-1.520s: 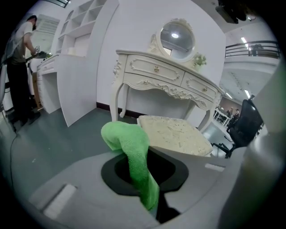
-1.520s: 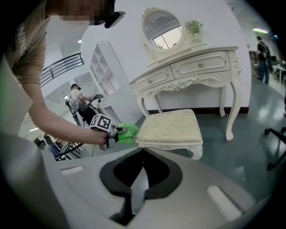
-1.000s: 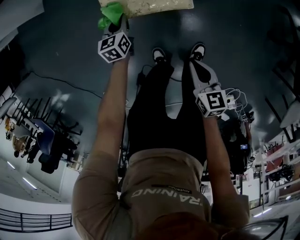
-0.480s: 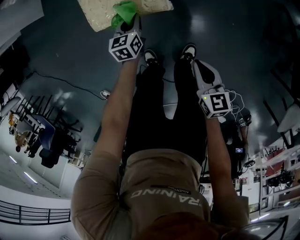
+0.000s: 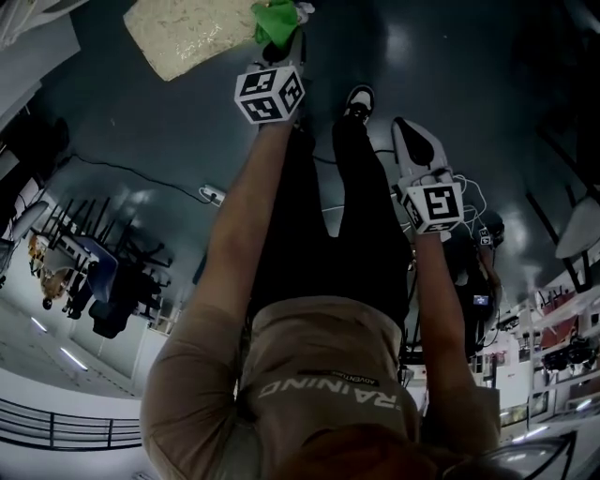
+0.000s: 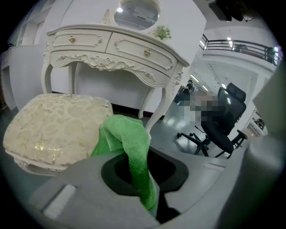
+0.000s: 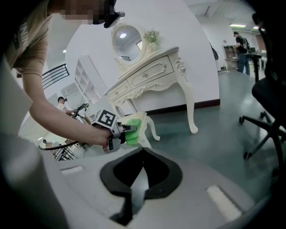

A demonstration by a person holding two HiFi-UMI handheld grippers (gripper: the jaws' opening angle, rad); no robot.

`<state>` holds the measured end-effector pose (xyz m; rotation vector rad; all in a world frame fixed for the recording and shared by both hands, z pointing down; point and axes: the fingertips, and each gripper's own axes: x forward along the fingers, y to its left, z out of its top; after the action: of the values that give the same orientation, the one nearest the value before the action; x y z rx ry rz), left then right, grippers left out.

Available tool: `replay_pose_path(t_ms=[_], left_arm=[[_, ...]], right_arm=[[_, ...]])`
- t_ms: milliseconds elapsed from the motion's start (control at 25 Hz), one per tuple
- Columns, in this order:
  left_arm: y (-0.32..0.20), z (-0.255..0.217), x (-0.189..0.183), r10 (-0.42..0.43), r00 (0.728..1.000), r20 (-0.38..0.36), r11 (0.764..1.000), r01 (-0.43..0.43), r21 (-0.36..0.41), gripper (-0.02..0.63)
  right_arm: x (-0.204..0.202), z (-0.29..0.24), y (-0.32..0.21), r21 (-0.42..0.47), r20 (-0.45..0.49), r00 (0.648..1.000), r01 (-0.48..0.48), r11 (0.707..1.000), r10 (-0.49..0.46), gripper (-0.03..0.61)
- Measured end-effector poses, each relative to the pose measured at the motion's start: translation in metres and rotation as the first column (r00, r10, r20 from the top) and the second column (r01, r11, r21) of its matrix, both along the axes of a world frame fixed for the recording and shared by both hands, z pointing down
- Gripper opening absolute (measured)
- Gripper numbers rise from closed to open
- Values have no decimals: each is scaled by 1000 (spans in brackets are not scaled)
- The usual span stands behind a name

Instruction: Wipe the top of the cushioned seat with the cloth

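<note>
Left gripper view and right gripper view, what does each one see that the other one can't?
Only the left gripper view shows the patterned top of the cushioned seat and, close up, the green cloth pinched in the left gripper. Only the right gripper view shows the person's arm reaching out, and the right gripper, its fingers together with nothing between. Both show the white dressing table with its oval mirror, the seat and the cloth.

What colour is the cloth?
The cloth is bright green, clearest in the left gripper view.
</note>
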<state>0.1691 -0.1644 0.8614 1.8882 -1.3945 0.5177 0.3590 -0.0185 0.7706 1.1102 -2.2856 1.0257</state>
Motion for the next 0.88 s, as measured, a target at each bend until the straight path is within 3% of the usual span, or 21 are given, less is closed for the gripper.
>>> replay_pose_path(t_ms=[240,480,720,880], left_arm=[[14,-31,35,100,994,-37,995,-100,4,47],[47,-70,44,98,993,-67,995,-97,15,47],[88,-130,4,97,992,-78,992,-90,89,46],[137,-161,-36,100,993,-60,992,-95,85,47]], right_arm=[[6,-11,-11,27,3,999,-32,999,32,2],[-13,-40,-13,72,39,998,-57,996,54,2],[-68,-84,17,124,51,999,1,992,-7,2],[-110,-118,56,128,42,998,39,991,-45,2]])
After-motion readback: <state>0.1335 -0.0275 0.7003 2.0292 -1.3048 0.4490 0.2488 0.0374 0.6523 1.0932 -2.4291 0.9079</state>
